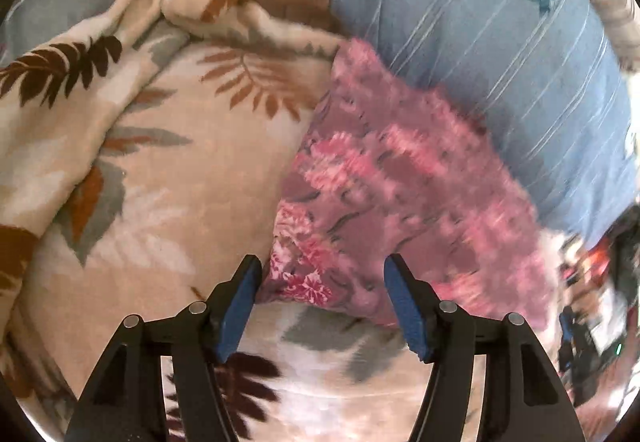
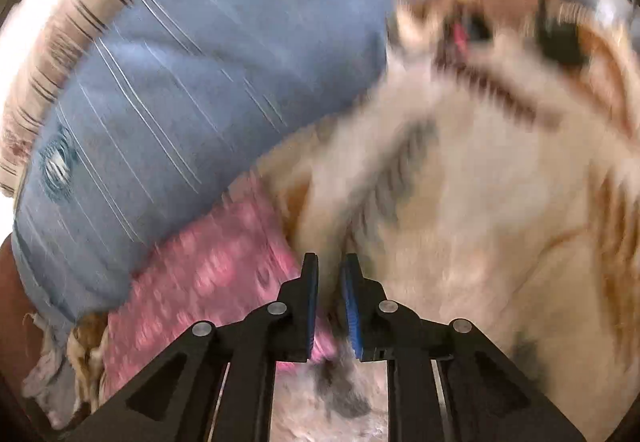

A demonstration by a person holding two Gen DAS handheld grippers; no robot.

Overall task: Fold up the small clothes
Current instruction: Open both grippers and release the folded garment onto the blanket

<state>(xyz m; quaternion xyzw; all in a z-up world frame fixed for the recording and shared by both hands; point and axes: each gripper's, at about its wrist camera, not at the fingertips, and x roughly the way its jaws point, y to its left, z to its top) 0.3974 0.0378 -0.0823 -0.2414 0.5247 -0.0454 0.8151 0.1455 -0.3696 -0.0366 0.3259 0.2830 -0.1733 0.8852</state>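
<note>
Pink floral cloth (image 1: 400,181) lay spread across a cream leaf-patterned blanket (image 1: 180,161), its far edge against a blue striped sheet (image 1: 460,21). Over its near corner hung the left gripper (image 1: 322,306), jaws wide apart and holding nothing. In the right wrist view the same cloth (image 2: 200,274) sat left of the right gripper (image 2: 329,306), whose jaws stood close together with a narrow gap; blur left any grip unclear.
</note>
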